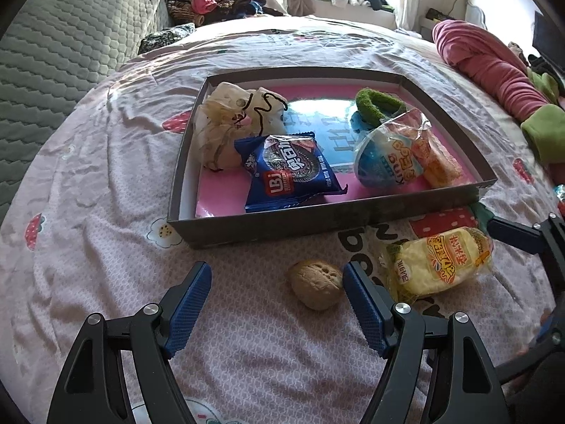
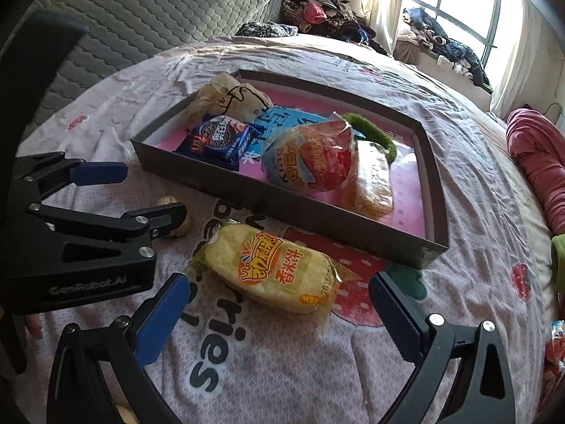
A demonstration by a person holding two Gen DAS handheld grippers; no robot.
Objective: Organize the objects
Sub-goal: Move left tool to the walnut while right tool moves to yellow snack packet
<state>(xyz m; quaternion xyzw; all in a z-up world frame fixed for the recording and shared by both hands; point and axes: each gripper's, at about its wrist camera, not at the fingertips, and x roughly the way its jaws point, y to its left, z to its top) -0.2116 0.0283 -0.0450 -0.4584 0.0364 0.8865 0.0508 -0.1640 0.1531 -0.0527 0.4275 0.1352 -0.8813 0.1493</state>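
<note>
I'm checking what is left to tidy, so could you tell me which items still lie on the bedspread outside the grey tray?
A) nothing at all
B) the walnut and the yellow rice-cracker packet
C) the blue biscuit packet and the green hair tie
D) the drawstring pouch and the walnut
B: the walnut and the yellow rice-cracker packet lie on the bedspread in front of the tray.

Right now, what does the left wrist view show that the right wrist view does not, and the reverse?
Only the left wrist view shows the walnut whole, between the open left gripper fingers. Only the right wrist view shows the window and the open right gripper around the yellow rice cracker pack. Both show the grey tray with snacks on the bed.
</note>
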